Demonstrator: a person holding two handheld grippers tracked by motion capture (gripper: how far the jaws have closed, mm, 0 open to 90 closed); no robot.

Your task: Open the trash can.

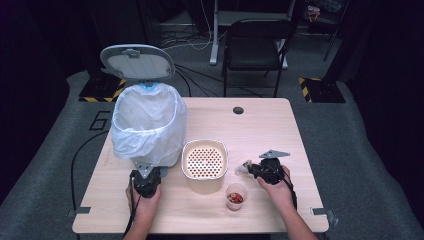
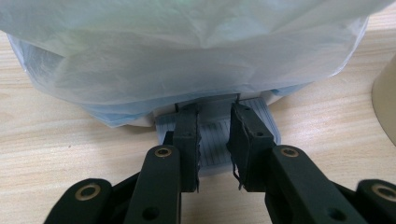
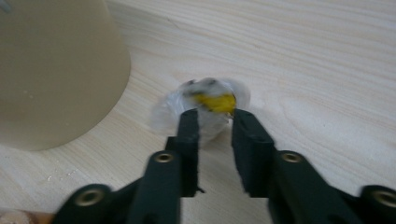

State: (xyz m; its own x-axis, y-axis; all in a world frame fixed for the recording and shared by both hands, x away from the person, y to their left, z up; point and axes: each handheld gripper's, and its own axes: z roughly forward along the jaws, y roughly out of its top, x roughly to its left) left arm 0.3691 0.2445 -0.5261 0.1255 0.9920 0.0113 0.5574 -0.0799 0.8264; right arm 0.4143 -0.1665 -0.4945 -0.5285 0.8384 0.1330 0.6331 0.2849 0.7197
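Note:
A pedal bin lined with a white bag (image 1: 148, 125) stands at the table's left with its lid (image 1: 137, 61) raised. My left gripper (image 1: 146, 172) is at the foot of the bin. In the left gripper view its shut jaws (image 2: 215, 112) lie on top of the ribbed grey pedal (image 2: 215, 140), under the overhanging bag (image 2: 187, 51). My right gripper (image 1: 250, 169) points left, toward the beige container. Its jaws (image 3: 215, 116) are shut on a crumpled clear wrapper with a yellow scrap inside (image 3: 217, 101), low over the tabletop. The wrapper (image 1: 243, 167) shows as a small pale wad.
A beige container with a perforated insert (image 1: 204, 161) sits mid-table, and its wall (image 3: 56, 70) is close on the left of the right jaws. A small clear cup holding red bits (image 1: 236, 195) stands near the front edge. A black chair (image 1: 255, 47) stands beyond the table.

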